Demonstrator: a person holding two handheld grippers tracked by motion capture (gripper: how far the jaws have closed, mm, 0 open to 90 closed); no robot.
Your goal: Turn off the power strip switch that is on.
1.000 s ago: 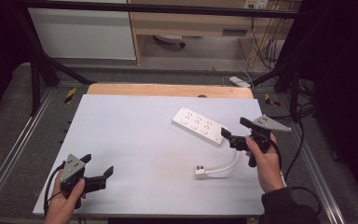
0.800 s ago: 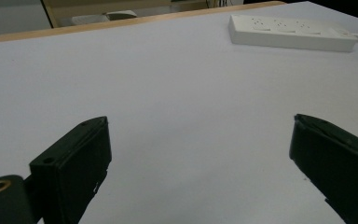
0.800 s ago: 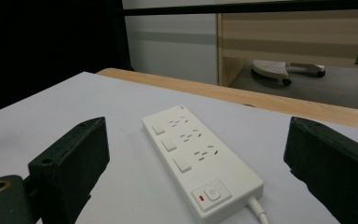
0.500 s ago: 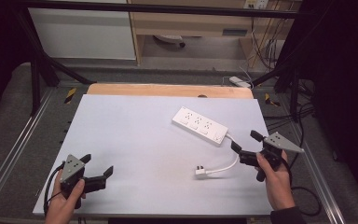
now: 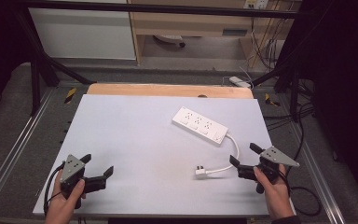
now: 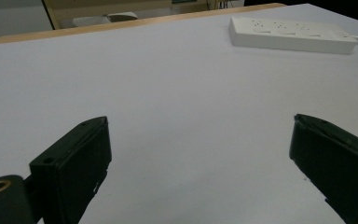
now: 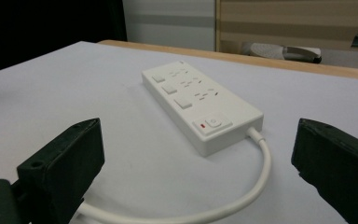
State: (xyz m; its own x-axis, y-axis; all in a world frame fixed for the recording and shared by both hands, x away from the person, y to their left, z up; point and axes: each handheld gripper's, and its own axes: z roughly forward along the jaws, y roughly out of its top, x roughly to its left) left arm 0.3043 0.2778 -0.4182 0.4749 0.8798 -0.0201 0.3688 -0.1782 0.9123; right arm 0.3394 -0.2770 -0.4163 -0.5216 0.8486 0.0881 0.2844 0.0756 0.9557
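Observation:
A white power strip (image 5: 199, 125) lies at an angle on the right half of the white tabletop (image 5: 135, 135). Its white cable (image 5: 234, 154) curls toward me and ends in a plug (image 5: 200, 172) lying flat. My right gripper (image 5: 243, 154) stands open just right of the plug, near the front right corner. In the right gripper view, the power strip (image 7: 200, 102) and cable (image 7: 256, 177) lie ahead of the spread jaws of the right gripper (image 7: 200, 126). My left gripper (image 5: 98, 164) is open and holds nothing at the front left. In the left gripper view, the power strip (image 6: 291, 33) lies far ahead of the left gripper (image 6: 200, 123).
A wooden strip (image 5: 168, 89) runs along the table's far edge. Metal frame rails (image 5: 9, 149) flank both sides. Black cables (image 5: 303, 191) trail off the right edge, and another white power strip (image 5: 240, 81) lies on the floor beyond the table.
My right gripper has drawn back from the power strip's near end toward the front right corner, staying open. The left gripper has not moved.

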